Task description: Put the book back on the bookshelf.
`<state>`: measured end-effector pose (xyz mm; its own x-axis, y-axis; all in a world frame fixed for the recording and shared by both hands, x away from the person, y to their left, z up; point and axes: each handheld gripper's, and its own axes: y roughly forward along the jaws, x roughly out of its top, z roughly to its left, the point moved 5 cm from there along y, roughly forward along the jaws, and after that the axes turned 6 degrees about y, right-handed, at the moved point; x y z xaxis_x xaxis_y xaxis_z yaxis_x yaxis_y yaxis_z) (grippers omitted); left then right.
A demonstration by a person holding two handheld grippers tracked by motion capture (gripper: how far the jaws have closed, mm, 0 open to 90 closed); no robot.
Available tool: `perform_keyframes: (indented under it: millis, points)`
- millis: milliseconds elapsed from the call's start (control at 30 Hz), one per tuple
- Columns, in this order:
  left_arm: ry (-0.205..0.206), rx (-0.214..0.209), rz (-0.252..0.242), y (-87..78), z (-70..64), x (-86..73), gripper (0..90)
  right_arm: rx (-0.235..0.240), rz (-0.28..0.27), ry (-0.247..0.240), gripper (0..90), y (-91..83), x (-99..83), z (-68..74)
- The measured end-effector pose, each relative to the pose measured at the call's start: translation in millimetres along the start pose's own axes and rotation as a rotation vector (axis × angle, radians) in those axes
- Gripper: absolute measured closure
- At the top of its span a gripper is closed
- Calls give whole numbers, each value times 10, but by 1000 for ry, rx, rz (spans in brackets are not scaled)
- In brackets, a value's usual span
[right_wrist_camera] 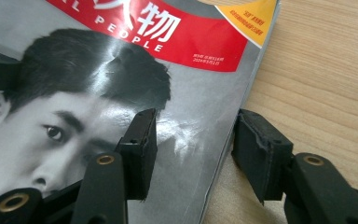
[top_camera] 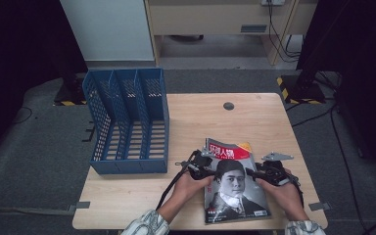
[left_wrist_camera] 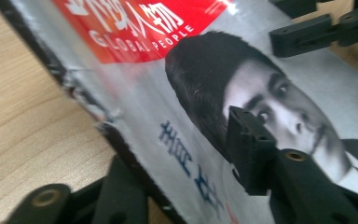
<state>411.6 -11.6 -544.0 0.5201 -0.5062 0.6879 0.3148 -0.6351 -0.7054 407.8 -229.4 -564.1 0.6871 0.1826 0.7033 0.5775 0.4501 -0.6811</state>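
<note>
While the magazine (top_camera: 233, 182) lies flat on the table (top_camera: 127, 196), I have my left gripper (top_camera: 199, 168) astride its spine edge, one jaw over the cover, one under. My right gripper (right_wrist_camera: 191, 149) gapes around the opposite edge, not yet pinching. A blue file rack (top_camera: 127, 122) stands beyond my left.

We read "GLOBAL PEOPLE" in white capitals on the red banner (left_wrist_camera: 135, 25) across the top of the magazine (top_camera: 232, 181) cover, under large white Chinese characters. On the right gripper view the banner's right end carries small white print, too fine for us to read. Blue Chinese characters (left_wrist_camera: 186, 163) run down the cover's left side.
</note>
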Motion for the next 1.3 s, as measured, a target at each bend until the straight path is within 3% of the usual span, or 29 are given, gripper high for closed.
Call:
perform_keyframes:
  millis: [133,267,467,833,1200,1300]
  points:
    - [34,11,6,-52,47,119,544,-1,-2,-18,502,10,2,14]
    - [11,-8,3,-66,116,220,418,3,-1,-25,505,14,1,25]
    - [14,-38,27,-42,230,397,357,9,-8,-37,509,20,-4,32]
    - [46,-62,87,23,306,622,449,17,-28,-59,520,32,-10,37]
    - [19,-91,126,170,330,618,507,25,-34,-91,556,23,-12,60]
    - [2,-99,103,151,342,644,589,23,-36,-102,559,20,-12,65]
